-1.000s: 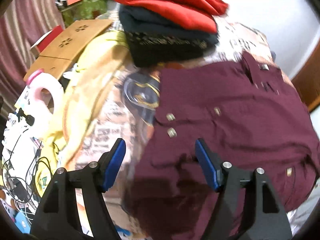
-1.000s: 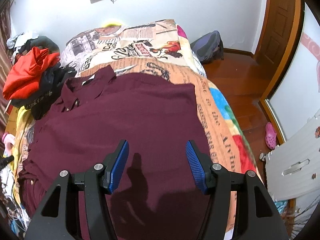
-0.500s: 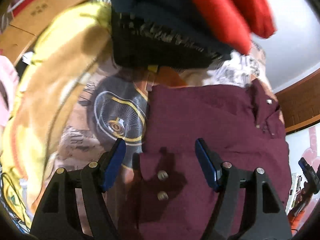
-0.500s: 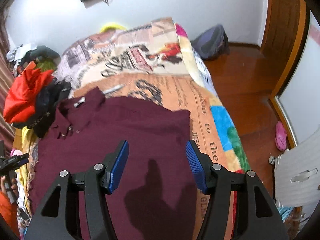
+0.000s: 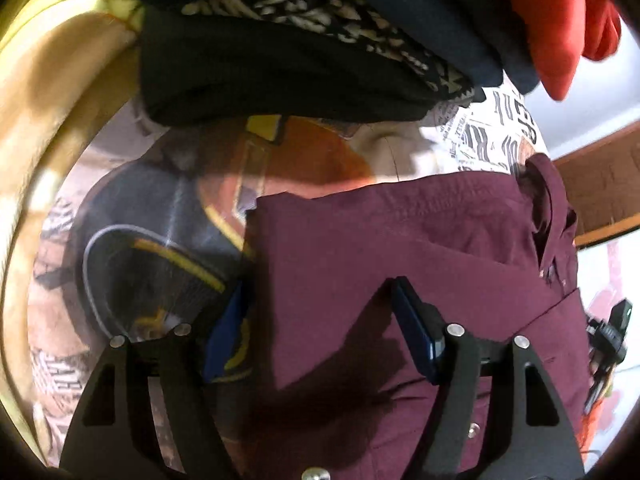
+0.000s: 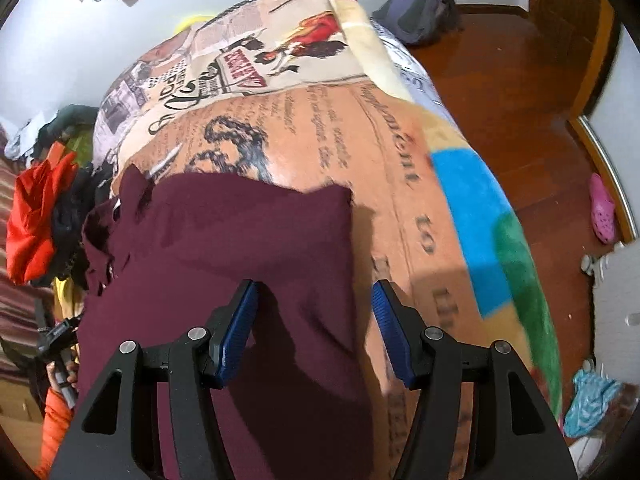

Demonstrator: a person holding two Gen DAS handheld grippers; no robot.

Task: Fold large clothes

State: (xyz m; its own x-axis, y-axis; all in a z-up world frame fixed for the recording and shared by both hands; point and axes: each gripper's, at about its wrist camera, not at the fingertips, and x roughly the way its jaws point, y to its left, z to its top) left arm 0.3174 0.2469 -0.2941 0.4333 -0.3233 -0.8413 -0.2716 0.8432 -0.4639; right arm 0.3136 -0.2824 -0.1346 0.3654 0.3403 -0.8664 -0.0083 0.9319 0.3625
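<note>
A maroon button-up shirt [image 6: 240, 280] lies spread flat on the bed [image 6: 400, 184], its collar toward the clothes pile [image 6: 36, 216] at the bed's left edge. It looks light, limp and sure to sag, so the upper corners seem the best hold. The right tongs [image 6: 312, 320] tilt steeply down, open astride the shirt's right edge. The left tongs [image 5: 316, 332], also open, straddle its left edge; contact is probably not made yet.
</note>
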